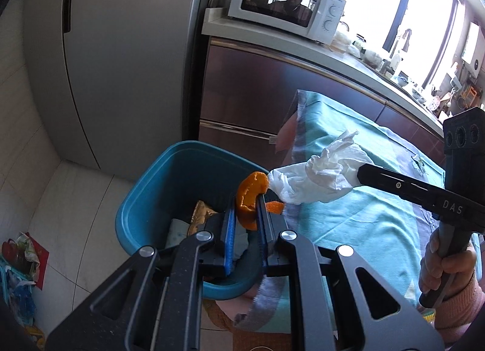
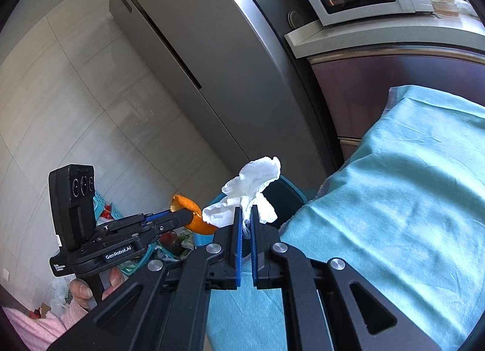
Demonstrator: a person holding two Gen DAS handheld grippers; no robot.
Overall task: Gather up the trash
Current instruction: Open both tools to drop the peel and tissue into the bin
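Left gripper (image 1: 246, 199), jaws narrow, pinches an orange peel (image 1: 250, 196) directly above the blue bin (image 1: 142, 199). Right gripper (image 2: 246, 214), jaws nearly closed, clamps a crumpled tissue (image 2: 248, 193) just beside the peel, over the bin's rim near the teal cloth (image 2: 394, 199).

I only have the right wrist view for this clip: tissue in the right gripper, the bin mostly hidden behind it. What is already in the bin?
Observer: In the left wrist view the blue bin holds a crumpled brownish wrapper and something pale beneath it.
Operator: Is the orange peel over the bin?
Observer: Yes; the left gripper, shut on the orange peel, appears over the bin's opening.
Operator: Anything left on the table?
Observer: A small scrap lies on the teal cloth, beyond the right gripper.
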